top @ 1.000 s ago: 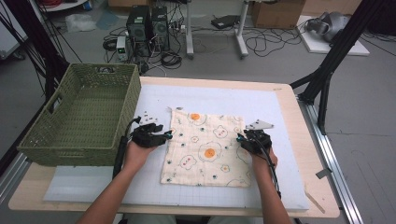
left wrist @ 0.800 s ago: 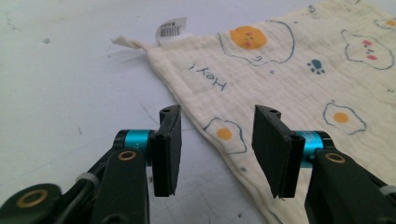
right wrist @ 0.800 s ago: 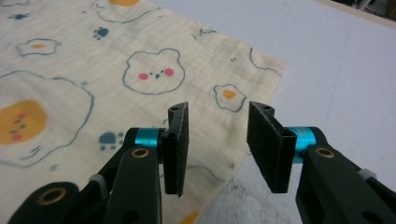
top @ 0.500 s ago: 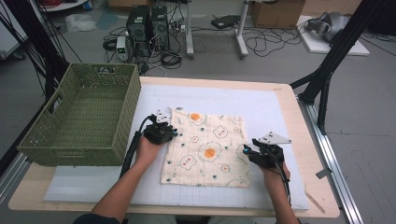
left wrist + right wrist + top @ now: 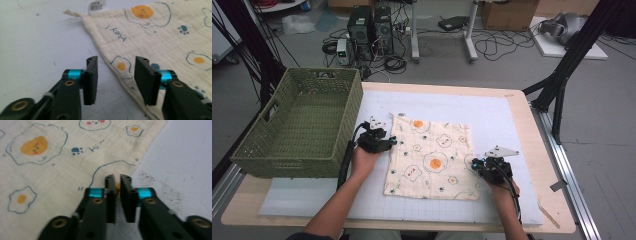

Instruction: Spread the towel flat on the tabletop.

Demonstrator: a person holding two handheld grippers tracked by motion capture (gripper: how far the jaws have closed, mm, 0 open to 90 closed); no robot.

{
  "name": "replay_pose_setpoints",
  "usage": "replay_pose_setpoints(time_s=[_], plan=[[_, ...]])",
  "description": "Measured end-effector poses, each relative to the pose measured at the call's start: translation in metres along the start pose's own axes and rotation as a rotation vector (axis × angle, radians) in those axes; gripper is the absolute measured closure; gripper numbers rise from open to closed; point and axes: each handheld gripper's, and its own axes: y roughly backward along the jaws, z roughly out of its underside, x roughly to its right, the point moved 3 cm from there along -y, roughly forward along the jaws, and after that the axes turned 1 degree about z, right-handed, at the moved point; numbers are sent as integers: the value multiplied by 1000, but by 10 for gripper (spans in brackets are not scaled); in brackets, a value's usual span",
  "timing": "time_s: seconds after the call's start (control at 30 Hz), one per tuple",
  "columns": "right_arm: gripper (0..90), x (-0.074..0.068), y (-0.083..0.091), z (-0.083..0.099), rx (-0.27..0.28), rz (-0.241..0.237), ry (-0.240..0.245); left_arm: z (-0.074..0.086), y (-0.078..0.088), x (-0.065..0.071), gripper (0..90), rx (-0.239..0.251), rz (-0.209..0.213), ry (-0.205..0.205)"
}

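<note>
Cloth spread flat on the worktop, a gripper at each side edge.
Left gripper (image 5: pixel 115 81) jaws just reopened, astride the cloth (image 5: pixel 432 157) edge; right gripper (image 5: pixel 117 195) just clenched onto its edge (green basket (image 5: pixel 297 125) stands left).

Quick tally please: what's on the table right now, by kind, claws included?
Cloths: 1, the egg-print cloth, flat on the white mat.
Baskets: 1, the green basket, at the table's left.
Claws: 2, the left claw and the right claw, each at a cloth edge.
Total: 4

One cloth (image 5: pixel 432 160), one basket (image 5: pixel 297 125) (two hand-held grippers (image 5: pixel 382 143))
</note>
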Motion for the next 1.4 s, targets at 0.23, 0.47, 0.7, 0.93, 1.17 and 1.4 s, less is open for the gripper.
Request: replay_pose_setpoints(time_s=[0.23,0.47,0.7,0.93,1.17,1.4], plan=[[735,9,10,4,25,37,-25,11,12,8,518,2,60,-21],[579,-5,6,7,5,-51,-35,20,18,16,632,-43,126,-61],[866,-9,7,6,-17,-52,-16,20,22,29,870,-68,107,-124],[741,-3,16,9,-33,9,1,25,29,28,793,-35,81,-96],[357,10,37,6,111,50,-56,20,43,21,419,83,150,-25],[210,12,52,3,170,73,27,23,56,25,247,165,251,-26]])
